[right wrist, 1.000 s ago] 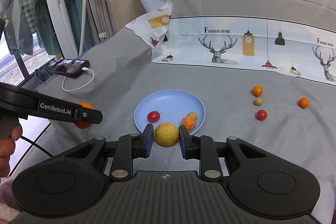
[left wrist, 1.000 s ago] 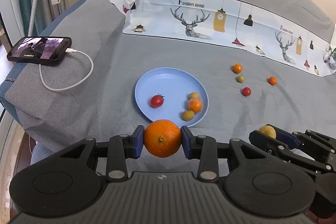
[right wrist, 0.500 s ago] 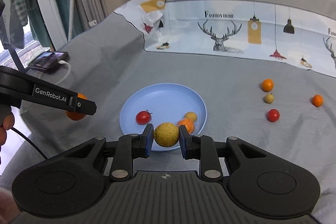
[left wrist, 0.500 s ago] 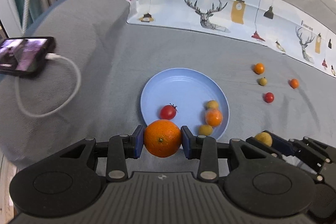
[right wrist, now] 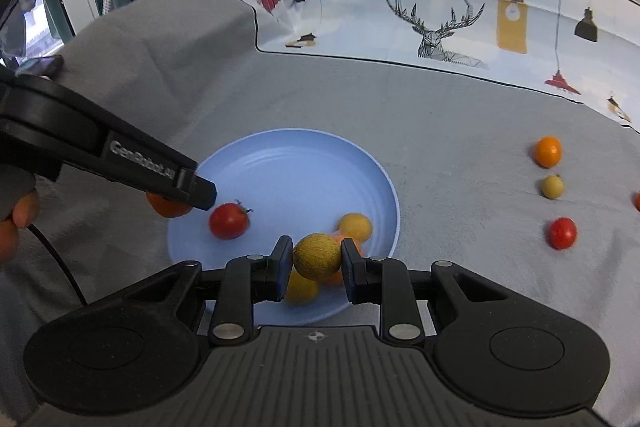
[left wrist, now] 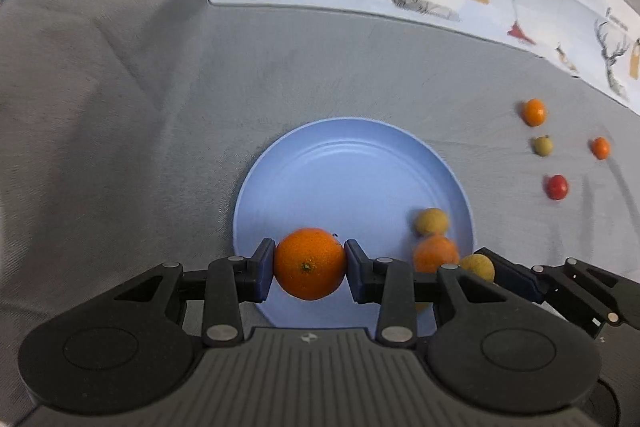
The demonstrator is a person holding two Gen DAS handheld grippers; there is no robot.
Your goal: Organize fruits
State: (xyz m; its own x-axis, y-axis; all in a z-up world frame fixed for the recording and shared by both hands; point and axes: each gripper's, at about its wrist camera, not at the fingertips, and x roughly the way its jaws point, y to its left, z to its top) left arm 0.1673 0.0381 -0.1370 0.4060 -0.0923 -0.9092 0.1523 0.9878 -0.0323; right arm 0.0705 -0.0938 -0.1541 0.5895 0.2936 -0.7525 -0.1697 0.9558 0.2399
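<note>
My left gripper [left wrist: 309, 264] is shut on a large orange [left wrist: 309, 264] and hovers over the near left part of the blue plate [left wrist: 344, 163]. My right gripper [right wrist: 316, 256] is shut on a rough yellow fruit [right wrist: 316, 256] above the plate's [right wrist: 296, 167] near right part; that fruit [left wrist: 478, 266] also shows at the right of the left wrist view. On the plate lie a red tomato [right wrist: 228, 221], a yellow fruit [right wrist: 355, 226] and a small orange [left wrist: 435, 253]. The left gripper's arm [right wrist: 120, 159] crosses the right wrist view, half hiding its orange [right wrist: 168, 207].
On the grey cloth to the right of the plate lie several loose fruits: an orange one [right wrist: 548, 151], a greenish one [right wrist: 553, 186], a red tomato [right wrist: 562, 233] and another orange one [left wrist: 600, 147]. A printed cloth [right wrist: 440, 7] covers the back. A hand [right wrist: 16, 219] shows at the left edge.
Both grippers have moved forward and down toward the plate with their fruits held. The plate now looks larger and lies under both. The phone has left the left wrist view.
</note>
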